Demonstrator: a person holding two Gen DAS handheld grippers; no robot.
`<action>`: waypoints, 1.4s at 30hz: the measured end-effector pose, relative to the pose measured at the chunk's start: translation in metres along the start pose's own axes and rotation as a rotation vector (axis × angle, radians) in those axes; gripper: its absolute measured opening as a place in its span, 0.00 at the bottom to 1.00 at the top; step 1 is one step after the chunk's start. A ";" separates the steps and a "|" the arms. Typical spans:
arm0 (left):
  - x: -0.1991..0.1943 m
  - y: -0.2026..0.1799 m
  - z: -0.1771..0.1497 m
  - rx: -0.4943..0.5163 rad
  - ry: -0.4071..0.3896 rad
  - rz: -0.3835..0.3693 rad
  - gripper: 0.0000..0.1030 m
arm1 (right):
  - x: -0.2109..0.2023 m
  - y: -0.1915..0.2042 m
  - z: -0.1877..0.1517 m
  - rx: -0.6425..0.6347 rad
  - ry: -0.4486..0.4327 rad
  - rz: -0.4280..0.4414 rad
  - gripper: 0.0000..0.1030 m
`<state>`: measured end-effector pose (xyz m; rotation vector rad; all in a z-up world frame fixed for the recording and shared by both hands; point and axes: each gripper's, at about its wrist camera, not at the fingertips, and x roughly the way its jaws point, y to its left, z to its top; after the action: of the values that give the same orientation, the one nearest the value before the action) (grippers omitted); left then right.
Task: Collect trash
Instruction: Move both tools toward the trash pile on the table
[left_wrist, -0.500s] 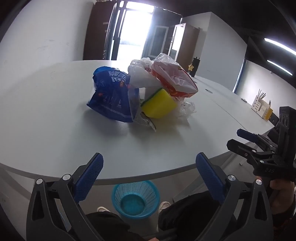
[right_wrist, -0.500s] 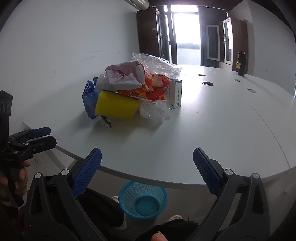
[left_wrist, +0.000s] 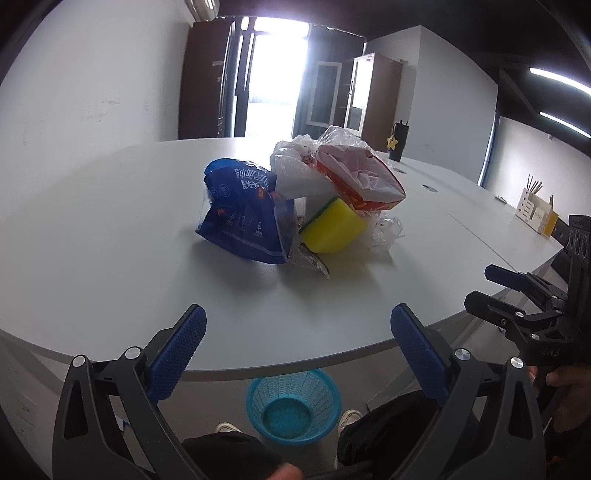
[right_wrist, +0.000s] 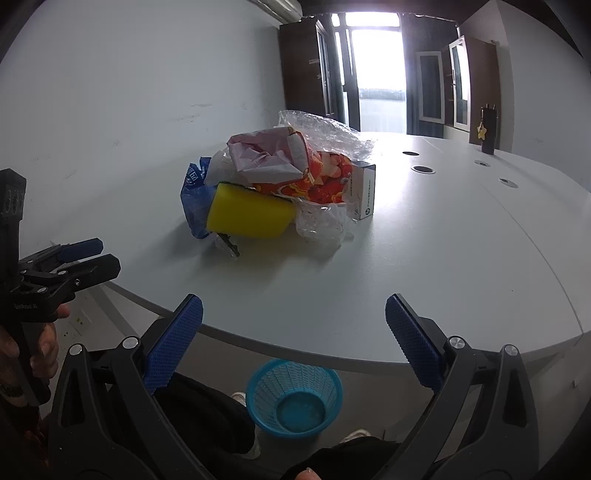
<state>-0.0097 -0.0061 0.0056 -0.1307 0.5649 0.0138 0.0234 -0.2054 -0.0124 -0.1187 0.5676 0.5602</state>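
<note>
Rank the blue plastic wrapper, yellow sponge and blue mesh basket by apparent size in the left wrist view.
1. Blue plastic wrapper.
2. Blue mesh basket, only slightly smaller and at another depth, so unsure.
3. Yellow sponge.

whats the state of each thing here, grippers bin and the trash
left gripper: jaws open, holding nothing
right gripper: jaws open, holding nothing
blue basket: upright on the floor, looks empty
blue wrapper: crumpled, on the table
yellow sponge: lying in the pile
small white box: upright, closed
</note>
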 end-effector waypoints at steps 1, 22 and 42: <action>-0.002 0.000 0.001 0.001 -0.002 -0.004 0.95 | -0.001 0.001 0.000 0.003 -0.002 -0.002 0.92; 0.006 0.014 0.005 -0.051 -0.009 0.029 0.95 | -0.001 -0.001 -0.009 0.052 -0.004 0.041 0.92; 0.010 0.021 0.004 -0.072 -0.013 0.027 0.94 | 0.002 -0.003 -0.008 0.040 0.009 0.012 0.92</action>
<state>0.0001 0.0154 0.0014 -0.1927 0.5531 0.0608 0.0228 -0.2086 -0.0203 -0.0803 0.5884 0.5597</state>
